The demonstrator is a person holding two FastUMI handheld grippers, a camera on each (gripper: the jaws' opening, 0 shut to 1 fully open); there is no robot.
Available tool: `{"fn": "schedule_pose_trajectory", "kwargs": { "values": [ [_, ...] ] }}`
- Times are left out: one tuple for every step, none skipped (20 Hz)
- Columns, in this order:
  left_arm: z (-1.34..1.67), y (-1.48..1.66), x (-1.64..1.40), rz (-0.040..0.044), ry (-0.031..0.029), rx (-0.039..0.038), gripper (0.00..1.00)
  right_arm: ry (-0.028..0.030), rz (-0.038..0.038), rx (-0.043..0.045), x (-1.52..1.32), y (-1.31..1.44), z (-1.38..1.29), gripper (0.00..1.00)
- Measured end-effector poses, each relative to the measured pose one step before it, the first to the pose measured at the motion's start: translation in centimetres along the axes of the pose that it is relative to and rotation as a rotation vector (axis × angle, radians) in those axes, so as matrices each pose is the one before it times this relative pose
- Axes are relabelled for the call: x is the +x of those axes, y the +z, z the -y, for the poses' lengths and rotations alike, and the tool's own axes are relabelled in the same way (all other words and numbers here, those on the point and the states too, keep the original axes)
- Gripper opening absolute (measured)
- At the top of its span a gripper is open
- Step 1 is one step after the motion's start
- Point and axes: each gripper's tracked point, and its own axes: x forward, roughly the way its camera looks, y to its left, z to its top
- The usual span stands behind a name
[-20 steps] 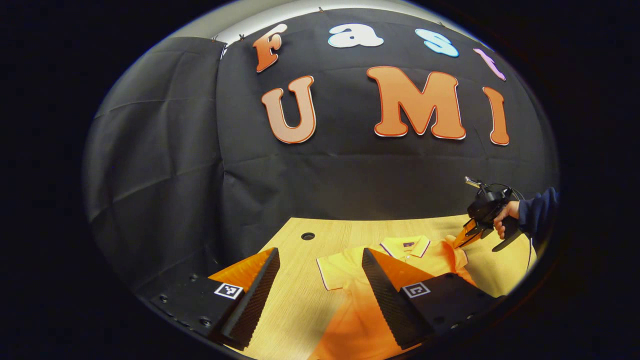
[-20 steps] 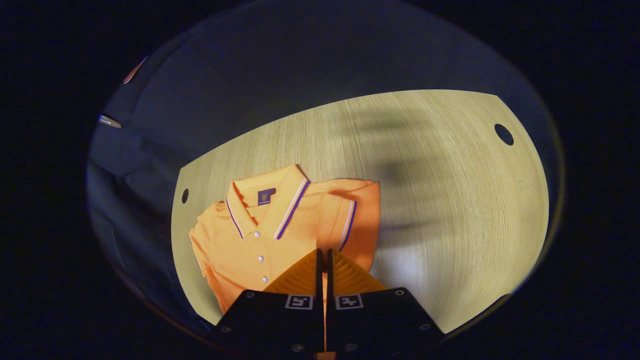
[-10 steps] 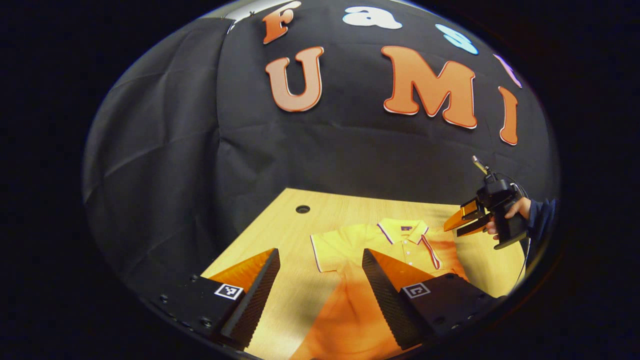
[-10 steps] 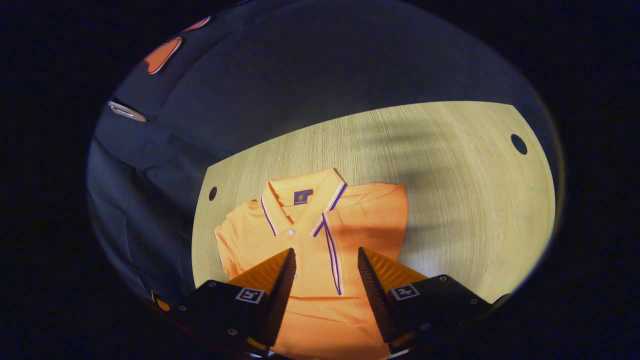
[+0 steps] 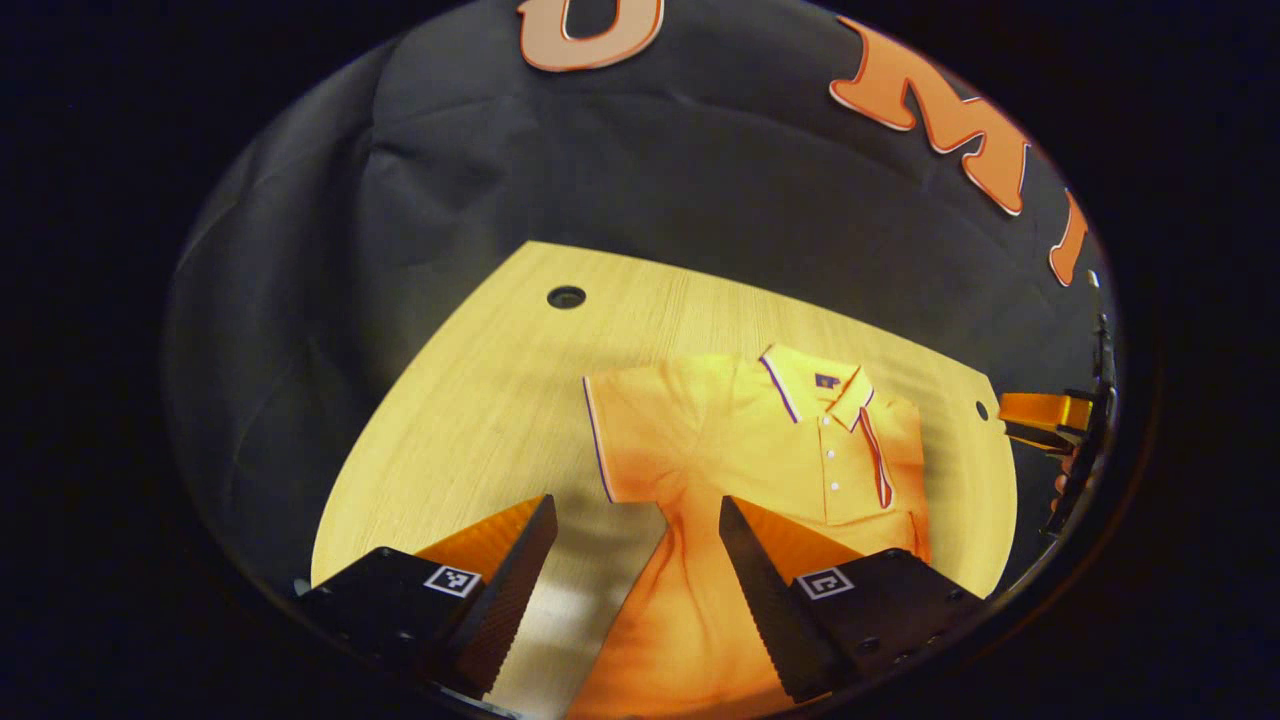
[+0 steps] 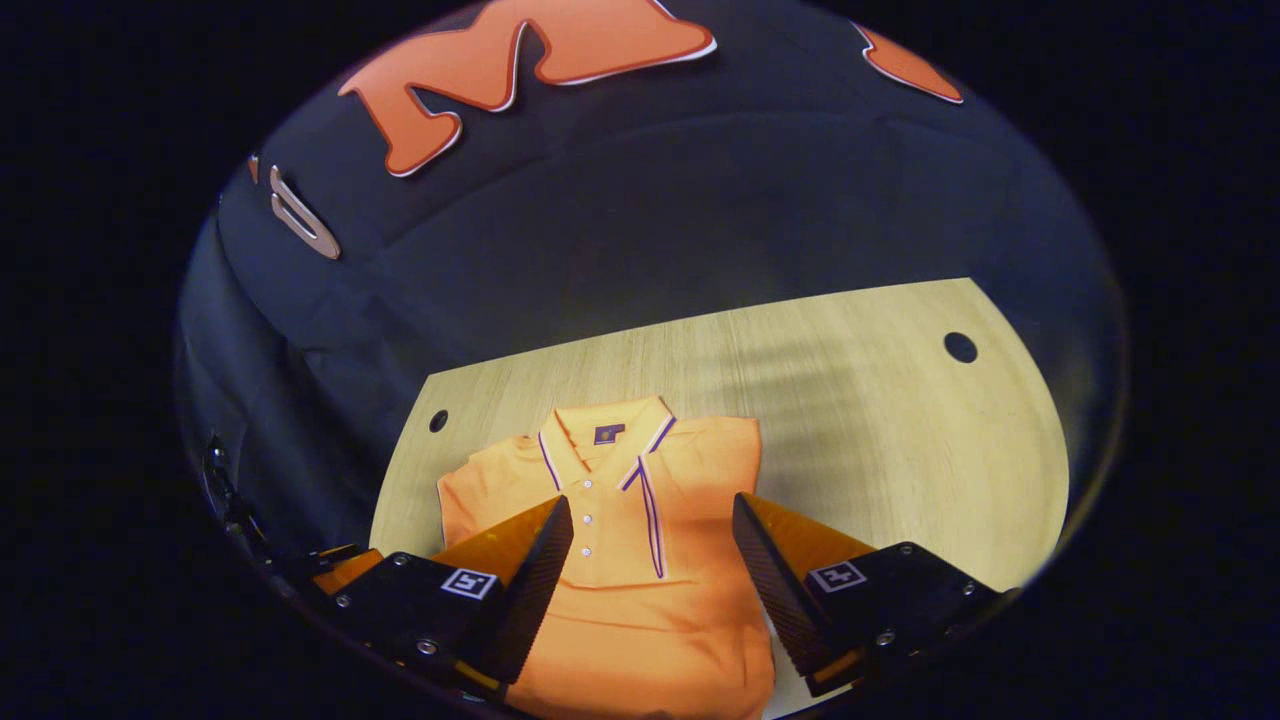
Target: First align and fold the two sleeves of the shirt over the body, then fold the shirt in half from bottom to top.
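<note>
An orange polo shirt [image 5: 760, 450] lies flat on the wooden table [image 5: 480, 400], collar [image 5: 815, 385] toward the far wall. One sleeve [image 5: 630, 430] is spread out to the side. The other sleeve [image 6: 700, 470] is folded over the body, its striped cuff [image 6: 650, 520] running down beside the buttons. My left gripper [image 5: 635, 500] is open above the shirt's near part, below the spread sleeve. My right gripper [image 6: 651, 498] is open above the shirt's chest, with nothing between its fingers. It also appears at the right edge of the left gripper view as the right gripper [image 5: 1040, 415].
The tabletop has a round hole [image 5: 566, 296] at the far left and another hole [image 6: 960, 347] at the far right. Black cloth walls close in the table's back and sides. Bare wood [image 6: 900, 450] stretches to the right of the shirt.
The right gripper went from shut at the sleeve to open, leaving the sleeve folded over the body, and drew back. The left gripper tilted down and closer over the shirt.
</note>
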Motion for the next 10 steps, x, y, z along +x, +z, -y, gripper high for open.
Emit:
{"fn": "schedule_pose_trajectory", "kwargs": {
  "values": [
    [-0.153, 0.159, 1.487, -0.04111, -0.01706, -0.01684, 0.99, -0.01874, 0.0238, 0.00137, -0.914, 0.036, 0.101, 0.98],
    [-0.307, -0.009, 0.915, -0.03438, -0.01198, -0.01904, 0.98, -0.00673, 0.02282, 0.0002, -1.164, 0.01, -0.005, 0.98],
    [-0.462, 0.509, 1.133, -0.03296, -0.00869, -0.00971, 0.98, -0.01398, 0.03231, -0.00271, -1.283, 0.168, 0.127, 0.98],
    [-0.503, 0.35, 0.814, -0.02528, 0.00826, 0.00426, 0.99, -0.01673, 0.02059, -0.00252, -0.817, 0.103, 0.212, 0.98],
    [-0.167, 0.526, 1.084, -0.01285, 0.00514, 0.00479, 0.99, -0.01659, 0.01491, 0.00048, -0.724, -0.128, 0.213, 0.98],
    [-0.254, 0.328, 0.854, -0.01981, 0.00722, 0.00515, 0.99, -0.01038, 0.00808, 0.00429, -0.697, -0.081, 0.086, 0.98],
    [0.063, 0.08, 0.85, -0.02376, 0.00035, -0.00096, 0.97, -0.01051, 0.0064, 0.00417, -0.848, -0.217, 0.069, 0.98],
    [-0.094, 0.064, 0.72, -0.02629, 0.00368, 0.00131, 0.97, -0.00618, 0.00725, 0.00054, -0.717, -0.048, 0.205, 0.98],
    [-0.172, 0.244, 0.82, -0.02228, 0.00419, -0.00253, 0.99, -0.01777, 0.00714, -0.0021, -0.513, -0.151, 0.405, 0.99],
    [-0.093, 0.323, 0.906, -0.02078, 0.00324, -0.00321, 0.98, -0.01176, 0.01305, -0.00746, -0.685, -0.035, 0.338, 0.99]
  ]
}}
